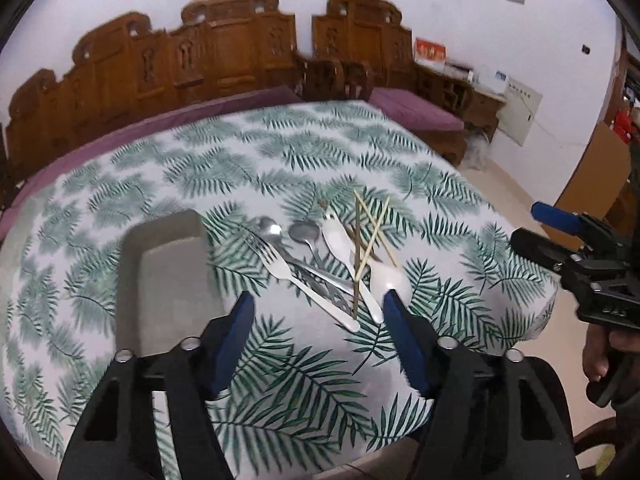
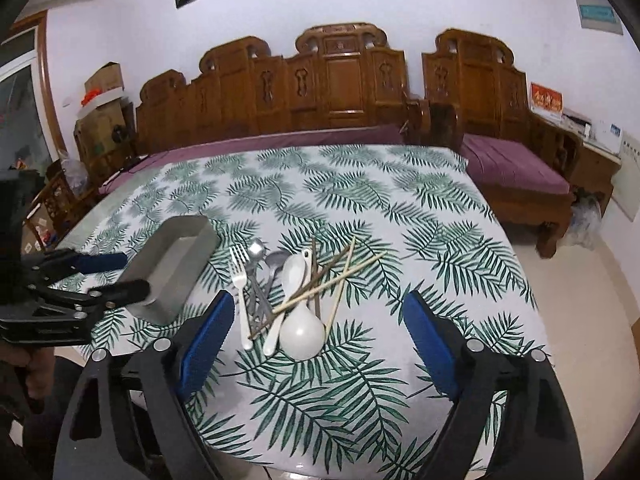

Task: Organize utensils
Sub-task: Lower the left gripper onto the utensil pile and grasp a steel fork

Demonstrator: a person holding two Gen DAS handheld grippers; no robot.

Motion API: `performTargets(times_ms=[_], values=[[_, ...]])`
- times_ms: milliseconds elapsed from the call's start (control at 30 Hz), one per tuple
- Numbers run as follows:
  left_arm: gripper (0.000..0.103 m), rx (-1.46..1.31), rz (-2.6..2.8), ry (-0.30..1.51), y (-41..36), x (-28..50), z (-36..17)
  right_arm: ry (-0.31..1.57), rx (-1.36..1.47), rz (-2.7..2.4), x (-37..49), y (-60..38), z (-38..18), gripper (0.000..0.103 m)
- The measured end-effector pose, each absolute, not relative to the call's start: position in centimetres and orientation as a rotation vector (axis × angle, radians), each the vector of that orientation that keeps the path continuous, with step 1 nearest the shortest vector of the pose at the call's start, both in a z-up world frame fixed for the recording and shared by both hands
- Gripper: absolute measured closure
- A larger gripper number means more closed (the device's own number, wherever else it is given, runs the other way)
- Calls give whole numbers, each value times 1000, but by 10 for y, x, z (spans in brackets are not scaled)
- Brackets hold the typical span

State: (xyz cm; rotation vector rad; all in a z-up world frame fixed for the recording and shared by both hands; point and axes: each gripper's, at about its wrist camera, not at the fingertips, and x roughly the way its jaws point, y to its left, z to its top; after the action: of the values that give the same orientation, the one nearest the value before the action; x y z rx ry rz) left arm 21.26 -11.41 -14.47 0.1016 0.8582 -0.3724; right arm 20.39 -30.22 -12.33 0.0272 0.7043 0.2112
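Leaf-print tablecloth (image 2: 360, 380) — jumbled, seemingly untouched utensils (image 2: 288, 296)

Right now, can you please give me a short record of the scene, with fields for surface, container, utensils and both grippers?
surface: table with leaf-print cloth
container: grey tray, left of the pile, nothing visible inside
utensils: white fork, metal spoons, white ladle, chopsticks, piled and crossing
left gripper: open, holds nothing, near the pile
right gripper: open, holds nothing, ladle ahead of its fingers
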Motion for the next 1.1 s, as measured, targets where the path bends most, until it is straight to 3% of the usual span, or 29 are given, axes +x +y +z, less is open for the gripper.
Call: performTargets(times_ms=[367,567,867,1100], values=[[68,87,-309,1057,-144,270,-214,764,34,206,236,-306,-142,17],[75,46,-259,1142,-146,294,-240,773,58,216,245,-311,-145,17],[77,-33,-212,1201,-142,313,-260,775,88,233,249,-312,-146,17],[93,-11,-211,1216,-135,308,-259,773,86,232,246,-314,-149,17]])
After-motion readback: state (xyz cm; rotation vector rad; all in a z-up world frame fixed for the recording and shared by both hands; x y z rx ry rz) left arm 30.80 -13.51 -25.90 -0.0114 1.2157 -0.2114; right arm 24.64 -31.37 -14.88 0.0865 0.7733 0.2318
